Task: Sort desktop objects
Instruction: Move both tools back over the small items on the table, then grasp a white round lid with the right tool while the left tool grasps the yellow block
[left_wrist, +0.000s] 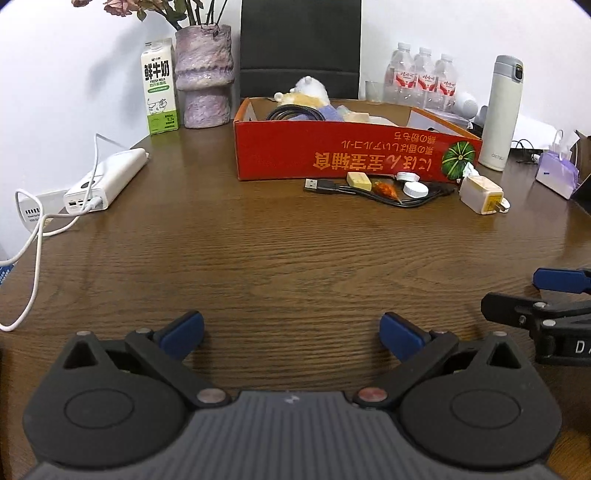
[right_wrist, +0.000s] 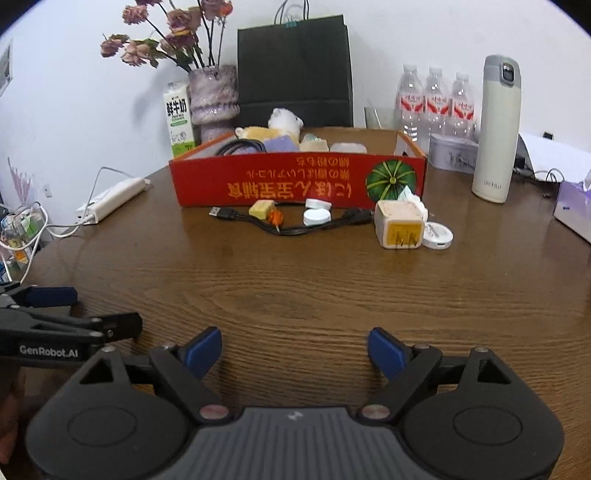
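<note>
A red cardboard box (left_wrist: 332, 151) (right_wrist: 288, 181) stands on the round wooden table and holds a plush toy, a cable and small blocks. In front of it lie a black USB cable (left_wrist: 369, 192) (right_wrist: 291, 225), a yellow eraser (left_wrist: 358, 180) (right_wrist: 261, 209), a small orange item (right_wrist: 275, 217), white caps (left_wrist: 415, 189) (right_wrist: 316, 216), a plug charger (left_wrist: 482, 194) (right_wrist: 399, 224) and a round white case (right_wrist: 437, 235). My left gripper (left_wrist: 291, 334) is open and empty, well short of them. My right gripper (right_wrist: 295, 350) is open and empty too.
A white power bank (left_wrist: 107, 179) (right_wrist: 110, 197) with its cable lies at the left. A milk carton (left_wrist: 159, 86), a flower vase (left_wrist: 205, 77), a black bag (right_wrist: 295, 70), water bottles (right_wrist: 436, 99), a white flask (right_wrist: 495, 129) and a tissue pack (left_wrist: 557, 171) ring the back.
</note>
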